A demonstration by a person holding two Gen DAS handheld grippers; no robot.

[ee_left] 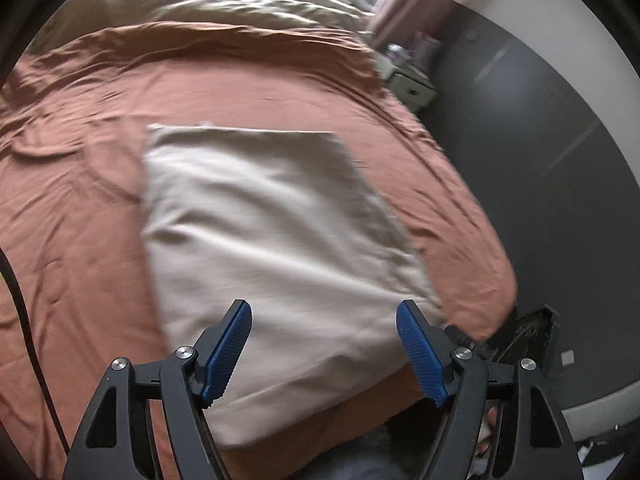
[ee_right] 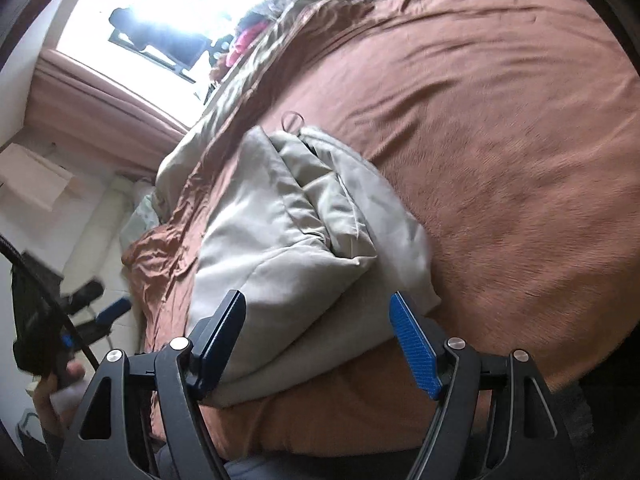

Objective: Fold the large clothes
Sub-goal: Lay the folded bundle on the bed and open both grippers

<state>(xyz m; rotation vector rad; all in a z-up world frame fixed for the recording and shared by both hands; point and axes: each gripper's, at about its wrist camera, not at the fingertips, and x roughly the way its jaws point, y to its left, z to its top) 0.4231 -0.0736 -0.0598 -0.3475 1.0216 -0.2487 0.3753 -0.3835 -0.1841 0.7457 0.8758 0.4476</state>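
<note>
A beige garment [ee_left: 260, 220] lies folded into a rough rectangle on the rust-brown bed sheet [ee_left: 80, 200]. My left gripper [ee_left: 324, 308] hovers over the garment's near end, its blue pads [ee_left: 230, 344] wide apart with nothing pinched between them. In the right wrist view the same garment [ee_right: 280, 240] shows stacked folds and a hood-like bulge on top. My right gripper [ee_right: 318, 298] is open above its near edge, and the pads do not press on the cloth. The picture is slightly blurred.
A beige duvet [ee_left: 200, 4] is bunched at the head of the bed. The bed's right edge drops to dark floor [ee_left: 540, 160] by a white nightstand [ee_left: 412, 84]. A hand [ee_right: 52, 392] holds a black device beyond the bed edge, under a bright window [ee_right: 180, 0].
</note>
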